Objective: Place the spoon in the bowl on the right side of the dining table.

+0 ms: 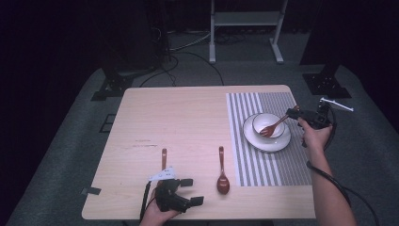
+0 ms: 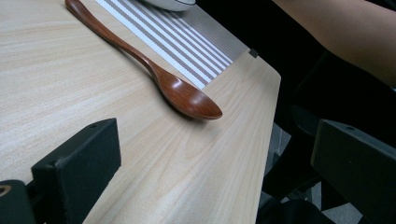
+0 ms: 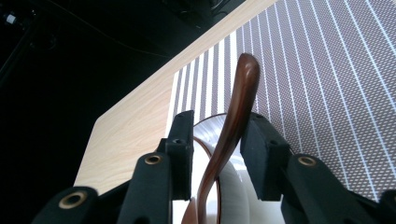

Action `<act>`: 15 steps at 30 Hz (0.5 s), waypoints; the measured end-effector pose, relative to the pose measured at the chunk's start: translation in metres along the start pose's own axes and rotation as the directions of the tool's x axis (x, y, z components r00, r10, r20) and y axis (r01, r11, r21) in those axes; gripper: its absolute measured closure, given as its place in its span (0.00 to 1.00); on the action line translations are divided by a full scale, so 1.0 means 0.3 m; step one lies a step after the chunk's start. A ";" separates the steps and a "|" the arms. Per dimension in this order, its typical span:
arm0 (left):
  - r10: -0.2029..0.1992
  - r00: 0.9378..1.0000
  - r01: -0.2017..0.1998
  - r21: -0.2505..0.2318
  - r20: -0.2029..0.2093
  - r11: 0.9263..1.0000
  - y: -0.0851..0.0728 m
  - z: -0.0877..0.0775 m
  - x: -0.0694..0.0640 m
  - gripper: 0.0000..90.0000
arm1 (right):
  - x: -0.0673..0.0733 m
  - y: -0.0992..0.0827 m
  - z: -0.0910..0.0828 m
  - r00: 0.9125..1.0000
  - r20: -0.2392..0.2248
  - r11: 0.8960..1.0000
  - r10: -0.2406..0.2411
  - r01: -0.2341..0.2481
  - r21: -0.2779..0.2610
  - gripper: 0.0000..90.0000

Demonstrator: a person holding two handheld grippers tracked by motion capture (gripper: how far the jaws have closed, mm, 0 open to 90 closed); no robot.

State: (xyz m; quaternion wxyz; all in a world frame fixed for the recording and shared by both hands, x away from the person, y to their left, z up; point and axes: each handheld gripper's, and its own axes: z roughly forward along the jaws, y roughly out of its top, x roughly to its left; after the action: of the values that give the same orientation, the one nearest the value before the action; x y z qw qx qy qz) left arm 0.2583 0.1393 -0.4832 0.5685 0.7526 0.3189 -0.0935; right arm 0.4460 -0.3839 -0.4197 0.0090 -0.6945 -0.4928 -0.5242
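Over white bowl (image 1: 268, 123): glossy reddish-brown wooden fork (image 1: 273, 127), right gripper (image 1: 292, 113) jaws parted, loosely flanking handle.

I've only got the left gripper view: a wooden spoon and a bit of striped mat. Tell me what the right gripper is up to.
Observer: The right gripper sits at the handle end of a wooden fork, whose head rests in a white bowl.
Operator: Say whether it's gripping.
Observer: In the right gripper view the handle stands between the jaws with a gap beside one pad, so it is open, not clamped.
Operator: Report anything near the left gripper that I'm missing.
Observer: Another wooden handle lies on the table just beyond the left gripper. Its head is hidden under the gripper.
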 end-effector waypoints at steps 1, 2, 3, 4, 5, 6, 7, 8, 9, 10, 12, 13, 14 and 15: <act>0.000 1.000 0.000 0.000 0.000 1.000 0.000 -0.001 0.000 0.00 | 0.000 -0.003 0.000 1.000 0.002 1.000 -0.008 0.008 0.007 0.70; 0.000 1.000 0.000 -0.001 -0.001 1.000 0.000 -0.001 0.000 0.00 | 0.001 -0.006 0.000 1.000 0.006 1.000 -0.014 0.014 0.012 0.69; -0.001 1.000 0.001 -0.002 -0.002 1.000 0.001 -0.001 0.000 0.00 | 0.001 -0.010 0.000 1.000 0.008 1.000 -0.023 0.023 0.018 0.69; -0.001 1.000 0.001 -0.003 -0.003 1.000 0.001 -0.001 0.000 0.00 | 0.001 -0.013 0.000 1.000 0.008 0.999 -0.026 0.025 0.021 0.69; -0.003 1.000 0.003 -0.004 -0.003 1.000 0.001 -0.001 0.001 0.00 | 0.001 -0.017 0.001 1.000 0.004 0.999 -0.029 0.029 0.023 0.68; -0.004 1.000 0.004 -0.004 -0.003 1.000 0.001 -0.001 0.001 0.00 | 0.001 -0.021 0.000 0.999 0.002 0.999 -0.035 0.035 0.027 0.67; -0.004 1.000 0.004 -0.003 -0.004 1.000 0.001 -0.002 0.002 0.00 | 0.003 -0.025 0.001 0.999 0.005 0.999 -0.041 0.041 0.032 0.66; -0.003 1.000 0.003 -0.003 -0.003 1.000 0.001 -0.002 0.002 0.00 | 0.005 -0.029 0.000 0.999 0.009 0.998 -0.050 0.050 0.037 0.66; -0.001 1.000 0.001 -0.003 -0.002 1.000 0.001 -0.002 0.002 0.00 | 0.006 -0.033 0.000 0.998 0.010 0.997 -0.059 0.059 0.042 0.65; 0.000 1.000 0.000 -0.003 -0.002 1.000 0.001 -0.003 0.001 0.00 | 0.007 -0.038 0.000 0.998 0.009 0.997 -0.062 0.061 0.049 0.64; -0.001 1.000 0.001 -0.003 -0.002 1.000 0.000 -0.003 0.001 0.00 | 0.009 -0.047 -0.001 0.997 0.008 0.996 -0.071 0.070 0.060 0.62; 0.000 1.000 0.000 -0.004 -0.003 1.000 -0.001 -0.004 0.000 0.00 | 0.010 -0.052 -0.002 0.997 0.006 0.995 -0.075 0.074 0.064 0.61; 0.001 1.000 -0.001 -0.005 -0.004 1.000 -0.001 -0.005 -0.001 0.00 | 0.011 -0.058 -0.003 0.997 0.001 0.995 -0.077 0.076 0.071 0.60; 0.002 1.000 -0.003 -0.007 -0.006 1.000 -0.002 -0.006 -0.001 0.00 | 0.012 -0.064 -0.003 0.997 -0.006 0.994 -0.078 0.079 0.074 0.59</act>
State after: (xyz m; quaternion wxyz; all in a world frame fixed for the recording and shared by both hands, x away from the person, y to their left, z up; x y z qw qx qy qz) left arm 0.2572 0.1409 -0.4828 0.5702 0.7513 0.3200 -0.0894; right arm 0.4320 -0.3722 -0.4264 0.0149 -0.6728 -0.5388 -0.5068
